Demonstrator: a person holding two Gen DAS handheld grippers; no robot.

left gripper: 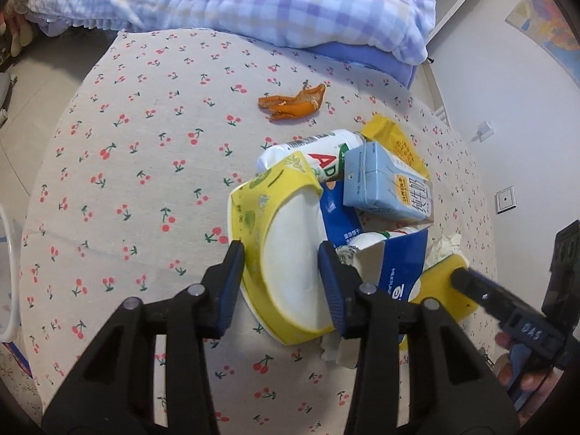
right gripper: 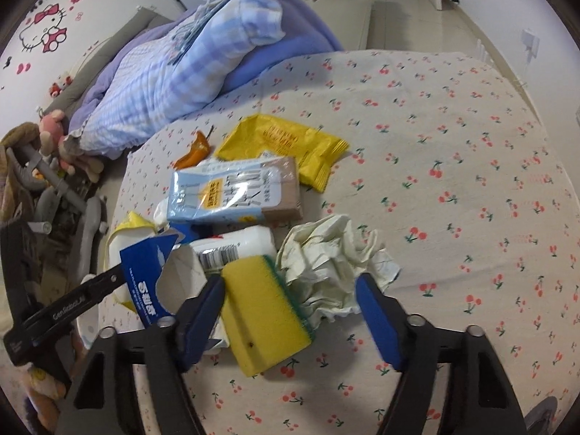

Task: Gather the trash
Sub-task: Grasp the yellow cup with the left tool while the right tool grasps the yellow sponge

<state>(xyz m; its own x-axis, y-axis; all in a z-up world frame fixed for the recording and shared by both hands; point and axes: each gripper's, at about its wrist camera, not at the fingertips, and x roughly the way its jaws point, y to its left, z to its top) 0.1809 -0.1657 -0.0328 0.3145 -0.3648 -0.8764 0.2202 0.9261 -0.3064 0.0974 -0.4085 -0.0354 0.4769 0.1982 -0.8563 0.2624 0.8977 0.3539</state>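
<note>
The left gripper (left gripper: 282, 279) has its jaws around a yellow-and-white paper bowl (left gripper: 290, 253), seemingly gripping its rim. The right gripper (right gripper: 290, 311) is spread wide around a yellow sponge (right gripper: 264, 311) and crumpled paper (right gripper: 333, 261), holding nothing. The trash lies heaped mid-bedsheet (left gripper: 127, 181) — a milk carton (left gripper: 391, 188) at one o'clock could slide off if the bowl lifts. An orange peel (left gripper: 293, 103) at twelve o'clock sits apart, easily missed.
</note>
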